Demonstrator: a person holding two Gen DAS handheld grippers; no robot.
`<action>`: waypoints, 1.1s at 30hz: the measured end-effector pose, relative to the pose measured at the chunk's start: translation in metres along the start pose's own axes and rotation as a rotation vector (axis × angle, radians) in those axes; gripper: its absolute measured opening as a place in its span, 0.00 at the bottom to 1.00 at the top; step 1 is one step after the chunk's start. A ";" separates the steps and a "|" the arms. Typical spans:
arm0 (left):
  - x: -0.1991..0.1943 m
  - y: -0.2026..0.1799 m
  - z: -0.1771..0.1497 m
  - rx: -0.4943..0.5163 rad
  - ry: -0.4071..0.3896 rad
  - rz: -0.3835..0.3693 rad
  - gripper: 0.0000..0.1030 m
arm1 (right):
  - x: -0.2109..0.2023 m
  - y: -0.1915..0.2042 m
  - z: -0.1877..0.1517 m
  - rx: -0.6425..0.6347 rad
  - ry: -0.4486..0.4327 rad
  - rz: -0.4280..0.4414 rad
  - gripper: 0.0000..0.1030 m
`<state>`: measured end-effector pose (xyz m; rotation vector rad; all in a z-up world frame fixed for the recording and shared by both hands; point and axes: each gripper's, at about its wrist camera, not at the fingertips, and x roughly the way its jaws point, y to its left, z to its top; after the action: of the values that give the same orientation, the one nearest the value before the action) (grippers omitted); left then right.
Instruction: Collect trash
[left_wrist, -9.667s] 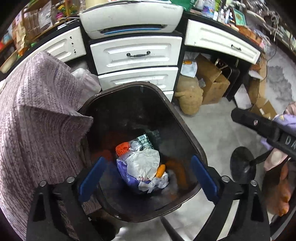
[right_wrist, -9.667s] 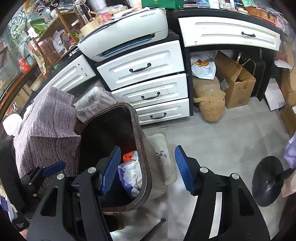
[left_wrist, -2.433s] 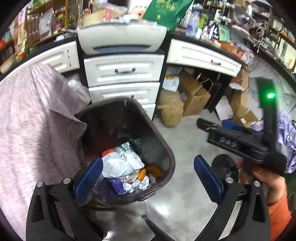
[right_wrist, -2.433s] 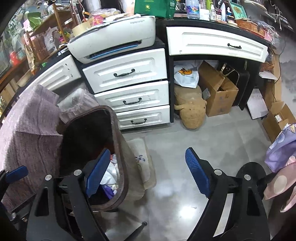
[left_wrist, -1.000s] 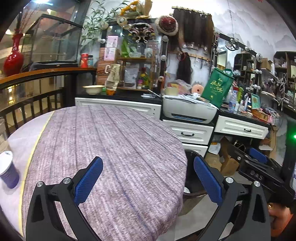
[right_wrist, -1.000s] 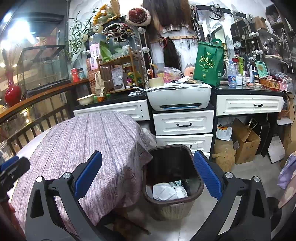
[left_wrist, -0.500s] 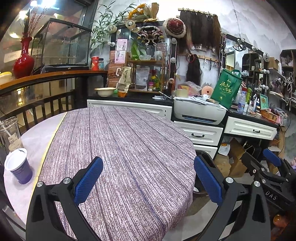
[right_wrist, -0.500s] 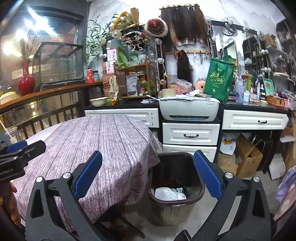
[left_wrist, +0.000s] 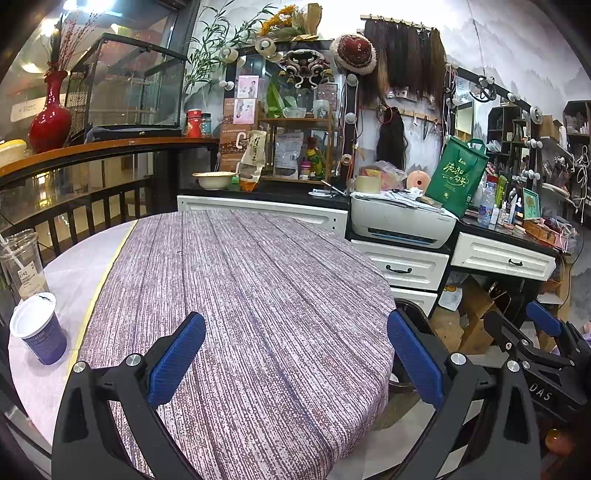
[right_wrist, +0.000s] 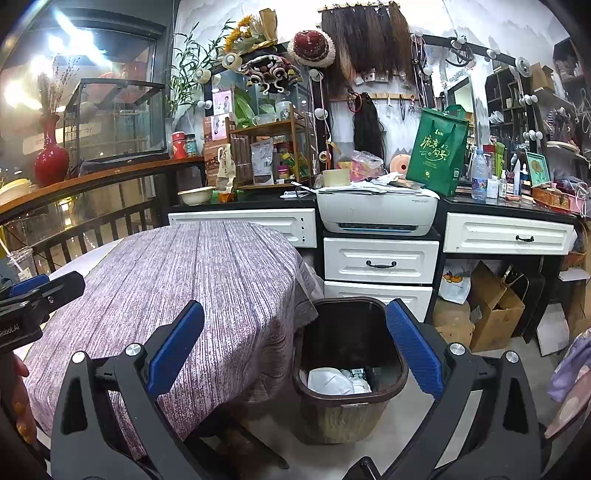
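Left wrist view
Left gripper: the left gripper (left_wrist: 295, 363), black with blue pads, sat low in the frame with its jaws spread wide and nothing between them; judged ready to reach for more trash.
Table: one round table under a purple-grey striped cloth (left_wrist: 243, 295) filled the centre, bare where the gripper pointed.
Cups: two stood at the left edge, off the cloth: one blue paper cup with a white foil lid (left_wrist: 38, 332) and, just behind it, one clear plastic cup with a straw (left_wrist: 22, 264). These looked like the remaining trash, though whether they were empty could not be told.
Right gripper: the right gripper (left_wrist: 532, 328) showed at the lower right, seen side-on; its spread could not be told here.

Right wrist view
Right gripper: low in the frame, jaws spread wide and empty, aimed over the bin, likely because that is where the trash goes.
Bin: one dark brown plastic waste bin (right_wrist: 400, 371) stood on the floor at lower centre, just beside the table's draped edge, handy for drops.
Collected trash: crumpled white wrappers (right_wrist: 338, 380) lay in the bin's bottom; their count was unclear.
Left gripper: visible at the left edge, a hand (right_wrist: 18, 398) beneath it.
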<state>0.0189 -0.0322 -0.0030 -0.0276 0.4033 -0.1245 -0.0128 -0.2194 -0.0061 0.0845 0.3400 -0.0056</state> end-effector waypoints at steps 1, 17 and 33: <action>0.000 0.000 0.000 0.000 0.002 0.000 0.95 | 0.000 0.000 0.000 0.000 -0.001 0.000 0.94; 0.001 -0.001 0.000 0.004 0.009 0.007 0.95 | 0.002 0.000 0.001 -0.004 0.008 0.001 0.94; 0.005 -0.001 0.000 0.000 0.031 0.072 0.95 | 0.003 0.001 0.002 -0.015 0.007 -0.005 0.94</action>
<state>0.0229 -0.0340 -0.0052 -0.0110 0.4346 -0.0542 -0.0097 -0.2182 -0.0055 0.0687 0.3471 -0.0081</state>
